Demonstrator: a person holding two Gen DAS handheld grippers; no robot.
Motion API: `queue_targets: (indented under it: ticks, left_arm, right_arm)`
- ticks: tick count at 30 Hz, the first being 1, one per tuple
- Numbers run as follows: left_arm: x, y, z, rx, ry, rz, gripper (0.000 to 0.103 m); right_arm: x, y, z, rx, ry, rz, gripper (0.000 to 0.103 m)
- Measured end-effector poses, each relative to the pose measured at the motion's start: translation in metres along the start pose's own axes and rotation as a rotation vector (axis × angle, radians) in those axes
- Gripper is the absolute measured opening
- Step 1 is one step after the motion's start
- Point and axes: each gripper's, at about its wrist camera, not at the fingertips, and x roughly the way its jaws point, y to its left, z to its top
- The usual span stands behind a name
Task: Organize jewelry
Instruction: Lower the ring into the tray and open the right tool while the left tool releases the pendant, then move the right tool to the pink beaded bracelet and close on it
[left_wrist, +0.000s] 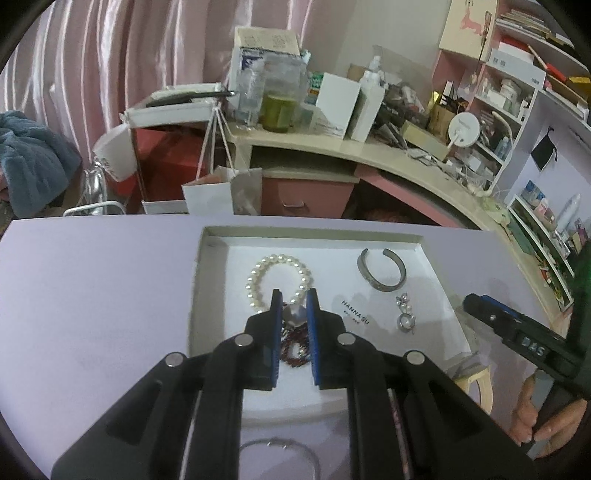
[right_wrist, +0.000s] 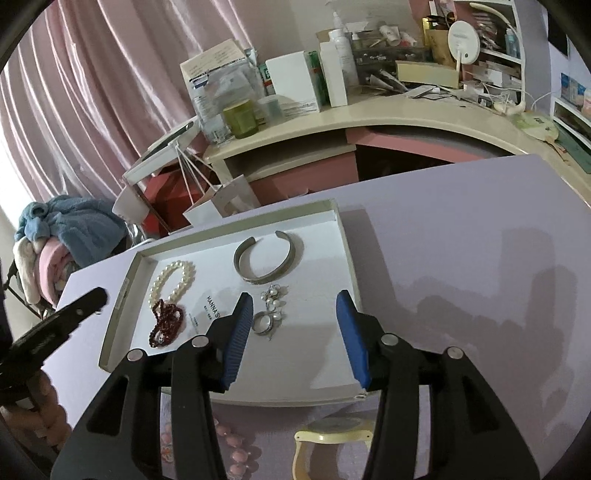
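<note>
A shallow white tray on the lilac table holds a pearl bracelet, a silver cuff bangle, a silver ring with earrings and a dark red bead bracelet. My left gripper hovers over the red beads, jaws narrowly apart, nothing clearly gripped. My right gripper is wide open and empty above the tray's near right part, next to the ring.
On the table near me lie a silver hoop, pink beads and a cream watch. A cluttered cream desk, a paper bag and pink curtains stand behind.
</note>
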Motion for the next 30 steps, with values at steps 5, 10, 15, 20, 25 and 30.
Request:
queue_targets:
  ticks: [5, 10, 15, 20, 25, 30]
  left_arm:
    - [0.017, -0.021, 0.015, 0.045, 0.002, -0.025, 0.013]
    - [0.018, -0.039, 0.027, 0.072, -0.03, -0.046, 0.049]
    - [0.0, -0.025, 0.019, 0.046, -0.048, -0.026, 0.052]
    - [-0.021, -0.001, 0.007, -0.004, -0.059, 0.018, 0.056]
    - [-0.049, 0.018, -0.008, -0.036, -0.085, 0.062, 0.058]
    - [-0.075, 0.031, -0.025, -0.068, -0.11, 0.093, 0.065]
  right_arm:
    - [-0.001, -0.003, 0.002, 0.017, -0.005, 0.002, 0.049]
    - [-0.003, -0.009, -0.001, 0.031, -0.001, -0.009, 0.049]
    - [-0.01, -0.015, -0.006, 0.044, -0.004, -0.017, 0.049]
    - [-0.021, -0.016, -0.011, 0.039, -0.016, -0.022, 0.049]
    - [-0.039, -0.018, -0.017, 0.023, -0.039, -0.029, 0.049]
    - [-0.056, -0.019, -0.027, 0.016, -0.047, -0.034, 0.049]
